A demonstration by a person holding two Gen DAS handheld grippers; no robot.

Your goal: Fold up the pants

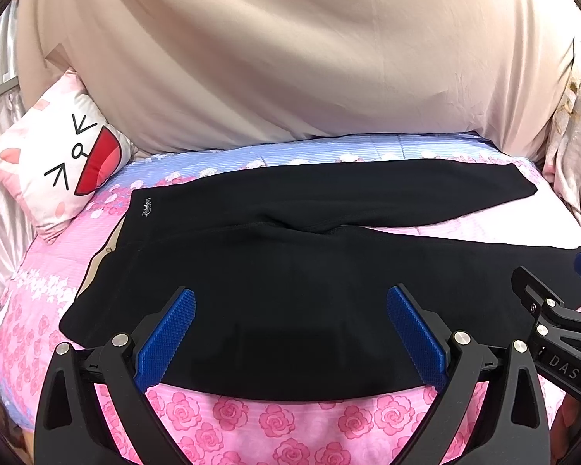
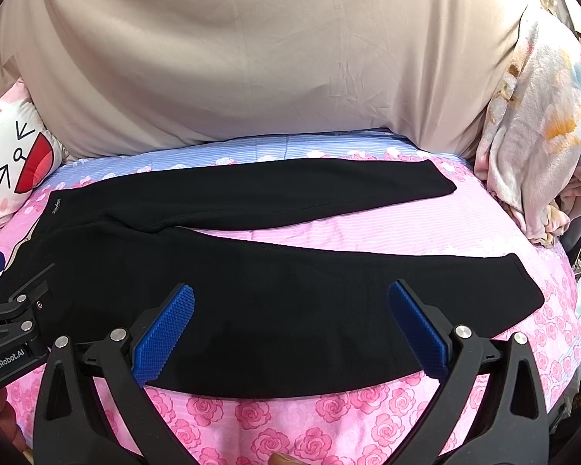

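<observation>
Black pants (image 1: 290, 283) lie flat on the pink rose bedsheet (image 1: 259, 426), waistband at the left, both legs running to the right and spread apart in a V. They also show in the right wrist view (image 2: 275, 298). My left gripper (image 1: 290, 333) is open, its blue pads over the near edge of the pants by the waist and hip. My right gripper (image 2: 290, 329) is open over the near leg, and it appears at the right edge of the left wrist view (image 1: 554, 310). Neither holds cloth.
A cat-face pillow (image 1: 62, 166) leans at the bed's far left. A beige sheet (image 1: 290, 58) hangs behind the bed. A crumpled floral blanket (image 2: 538, 135) is piled at the right. The bed edge drops off at the right.
</observation>
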